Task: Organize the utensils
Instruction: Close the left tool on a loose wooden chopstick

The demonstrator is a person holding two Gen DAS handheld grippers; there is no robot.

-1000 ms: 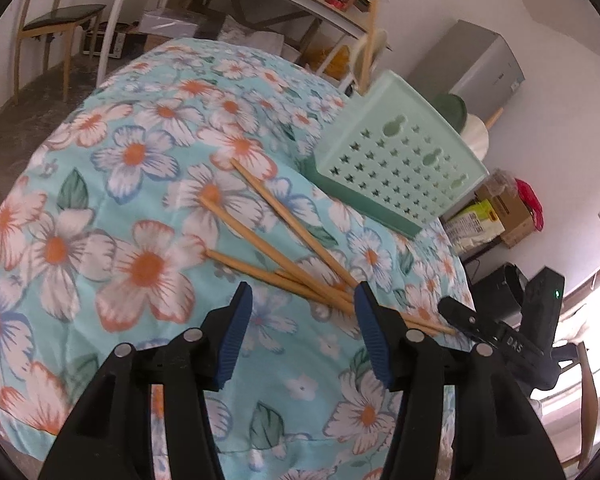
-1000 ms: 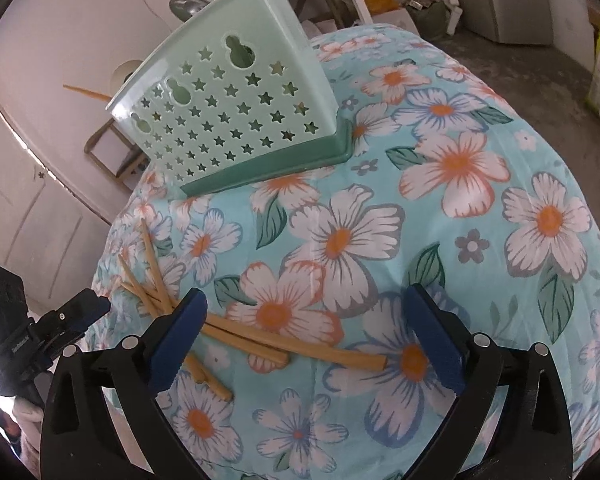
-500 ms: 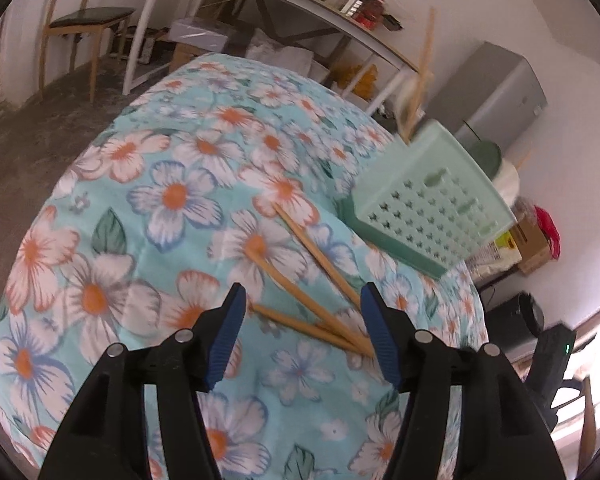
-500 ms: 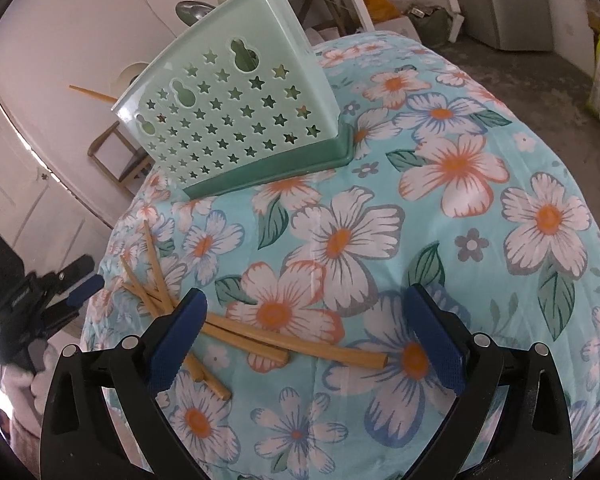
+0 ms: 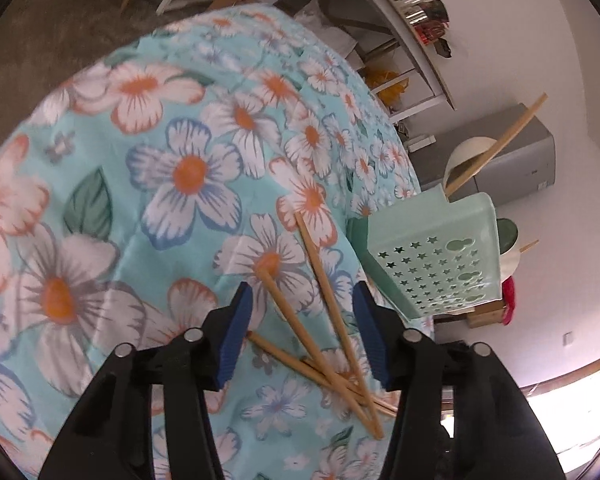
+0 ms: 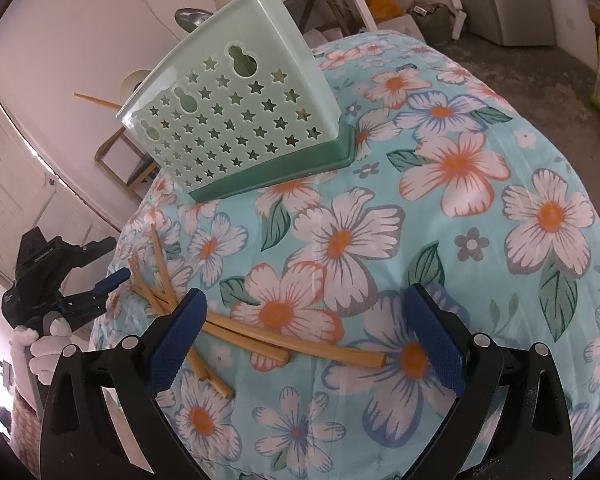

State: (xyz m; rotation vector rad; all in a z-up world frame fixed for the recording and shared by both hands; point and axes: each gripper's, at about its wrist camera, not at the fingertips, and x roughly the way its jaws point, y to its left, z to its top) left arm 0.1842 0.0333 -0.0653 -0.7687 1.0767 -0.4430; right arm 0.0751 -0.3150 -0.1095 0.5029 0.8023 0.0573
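Several wooden chopsticks (image 5: 324, 312) lie crossed on the floral tablecloth (image 5: 180, 168); they also show in the right wrist view (image 6: 260, 336). A mint green utensil basket (image 5: 440, 256) with star holes stands beyond them, with a chopstick (image 5: 496, 148) sticking out; the basket shows in the right wrist view (image 6: 236, 120) too. My left gripper (image 5: 304, 332) is open and empty, its jaws straddling the chopsticks just above them. My right gripper (image 6: 304, 340) is open and empty over the chopstick ends. The left gripper (image 6: 104, 284) shows at the table's left edge in the right wrist view.
The round table's edge (image 6: 580, 184) drops to a grey floor. A shelf rack (image 5: 396, 40) and a grey cabinet (image 5: 512, 160) stand behind the table. A wooden chair (image 6: 120, 160) sits behind the basket.
My left gripper has swung and moved in toward the chopsticks, which now lie between its jaws. My right gripper has barely moved.
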